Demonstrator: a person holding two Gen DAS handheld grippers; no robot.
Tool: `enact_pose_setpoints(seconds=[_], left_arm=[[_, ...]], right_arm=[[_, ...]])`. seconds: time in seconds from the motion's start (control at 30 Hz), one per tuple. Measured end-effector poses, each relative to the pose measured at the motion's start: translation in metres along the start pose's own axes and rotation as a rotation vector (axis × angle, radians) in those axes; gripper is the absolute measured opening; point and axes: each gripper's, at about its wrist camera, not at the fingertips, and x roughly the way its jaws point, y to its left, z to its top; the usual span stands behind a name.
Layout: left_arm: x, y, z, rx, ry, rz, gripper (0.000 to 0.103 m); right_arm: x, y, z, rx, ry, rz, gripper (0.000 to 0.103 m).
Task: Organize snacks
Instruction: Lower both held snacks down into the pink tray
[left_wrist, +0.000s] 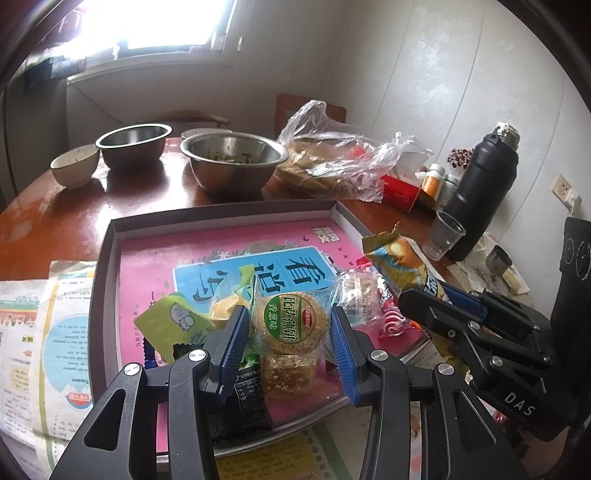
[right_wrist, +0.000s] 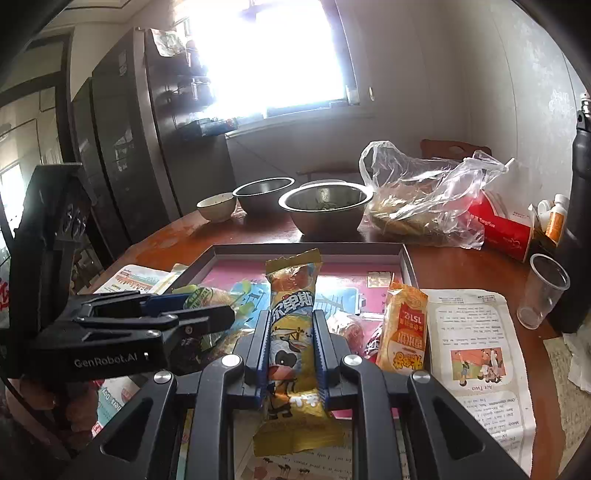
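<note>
A shallow grey box lid (left_wrist: 225, 216) with a pink printed bottom lies on the table and holds several wrapped snacks. My left gripper (left_wrist: 290, 325) is shut on a round sesame cake in a clear wrapper with a green label (left_wrist: 290, 321), just above the pile in the box. My right gripper (right_wrist: 291, 326) is shut on a long yellow snack bar with a cow picture (right_wrist: 293, 332), held over the box's near edge (right_wrist: 306, 248); it also shows in the left wrist view (left_wrist: 402, 262). An orange snack pack (right_wrist: 404, 328) lies at the box's right side.
Two steel bowls (left_wrist: 232, 158) (left_wrist: 135, 142) and a small ceramic bowl (left_wrist: 75, 164) stand behind the box. A clear bag of food (left_wrist: 332, 162), a red tissue box (left_wrist: 400, 192), a black flask (left_wrist: 480, 188) and a plastic cup (left_wrist: 441, 234) stand at right. Printed paper sheets (left_wrist: 44, 325) lie under the box.
</note>
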Motion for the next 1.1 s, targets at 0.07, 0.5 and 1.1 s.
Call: enact_pose_setpoints(seconds=[0.07, 0.5, 1.1], left_arm=[[0.003, 0.001, 0.000, -0.002, 0.007, 0.000, 0.046], [0.015, 0.004, -0.001, -0.010, 0.027, -0.013, 0.046], [0.019, 0.006, -0.002, -0.014, 0.037, -0.021, 0.046]], right_arm=[[0.003, -0.001, 0.000, 0.002, 0.003, -0.001, 0.021], [0.029, -0.003, -0.004, 0.014, 0.048, 0.015, 0.021], [0.047, -0.005, -0.011, 0.016, 0.088, 0.020, 0.022]])
